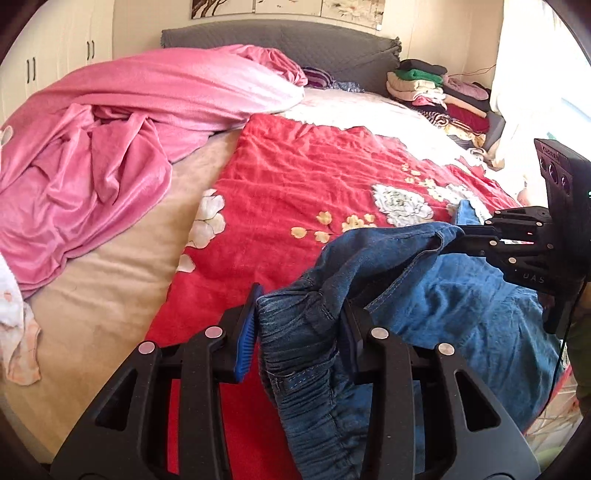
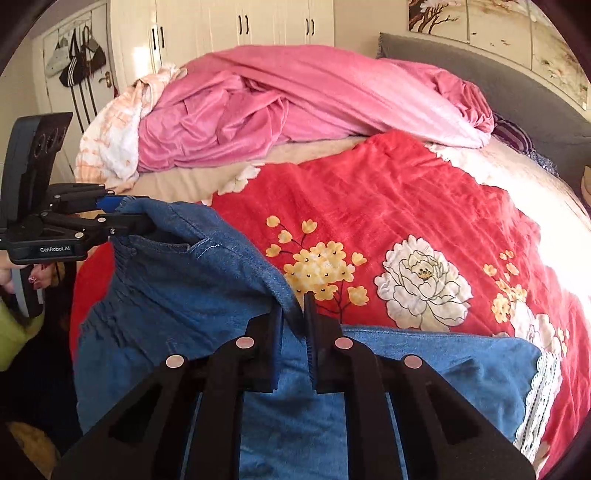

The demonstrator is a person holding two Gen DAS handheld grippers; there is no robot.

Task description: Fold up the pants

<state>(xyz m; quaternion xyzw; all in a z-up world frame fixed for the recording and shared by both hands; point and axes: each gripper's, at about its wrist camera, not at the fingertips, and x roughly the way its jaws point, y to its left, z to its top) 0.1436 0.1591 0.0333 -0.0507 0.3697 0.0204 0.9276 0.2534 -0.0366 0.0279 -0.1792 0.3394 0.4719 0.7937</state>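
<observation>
Bed: we work over a red floral blanket (image 2: 406,206) spread on a beige sheet (image 1: 110,280), with a pink blanket (image 1: 122,122) heaped on the far side.
Room: grey headboard (image 1: 295,40), white wardrobe (image 2: 240,26), and a stack of folded clothes (image 1: 439,96) at the bed's far corner.
Open room: we see bare red blanket ahead of both tongs.
Pants: the blue denim pants (image 2: 177,295) lie on the near edge, waistband lifted.
Left gripper (image 1: 301,325): fingers clamped on the bunched elastic waistband.
Right gripper (image 2: 295,325): fingers nearly together, pinching a thin waistband fold.
</observation>
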